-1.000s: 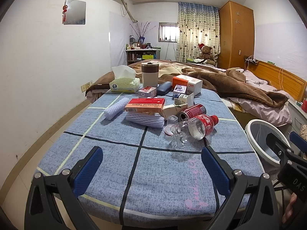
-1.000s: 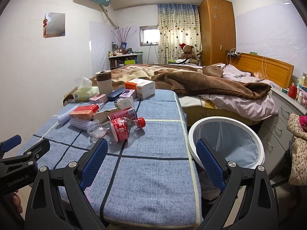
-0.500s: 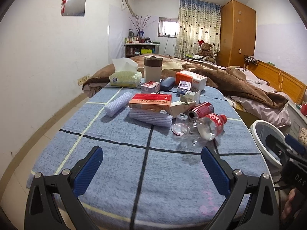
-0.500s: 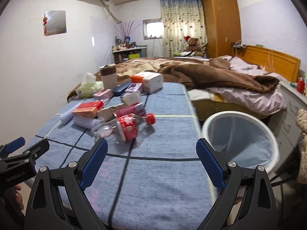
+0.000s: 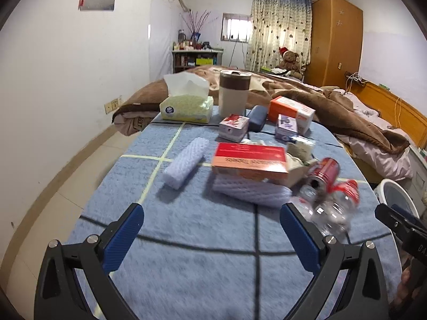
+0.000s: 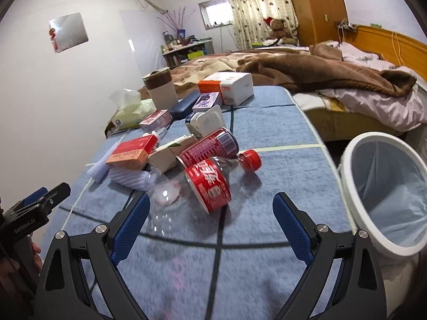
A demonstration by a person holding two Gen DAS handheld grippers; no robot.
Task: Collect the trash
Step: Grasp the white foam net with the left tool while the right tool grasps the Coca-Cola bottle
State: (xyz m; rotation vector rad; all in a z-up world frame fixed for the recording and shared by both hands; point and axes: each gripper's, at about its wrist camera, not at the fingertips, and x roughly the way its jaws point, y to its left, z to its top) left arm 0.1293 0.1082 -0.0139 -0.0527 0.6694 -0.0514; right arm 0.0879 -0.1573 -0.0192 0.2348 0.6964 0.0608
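Ahead of the right gripper (image 6: 210, 213), whose blue-padded fingers stand wide apart and hold nothing, a clear plastic bottle (image 6: 210, 184) with a red label and red cap lies on its side on the blue checked tablecloth (image 6: 269, 138). Just beyond the bottle, and touching it, a red drink can (image 6: 209, 148) lies tipped over. To the left of the can sit a torn beige carton (image 6: 170, 154) and an orange-red flat box (image 6: 132, 153) resting on a pale ribbed foam sleeve (image 6: 130, 178). Off to the right of this gripper, beside the table edge, stands a white-rimmed trash bin (image 6: 349, 186) lined with a pale bag.

The left gripper (image 5: 210, 226) also has its fingers spread apart with nothing between them, hovering over bare cloth. Straight ahead of it lies the foam sleeve under the orange-red box (image 5: 249, 160); a second foam roll (image 5: 185, 162) lies further left, apart from the pile. The bottle and can appear blurred just beyond its right finger. Farther off stand a tissue box (image 5: 186, 106), a white canister (image 5: 233, 96) with a brown band, and several small cartons (image 5: 291, 112).
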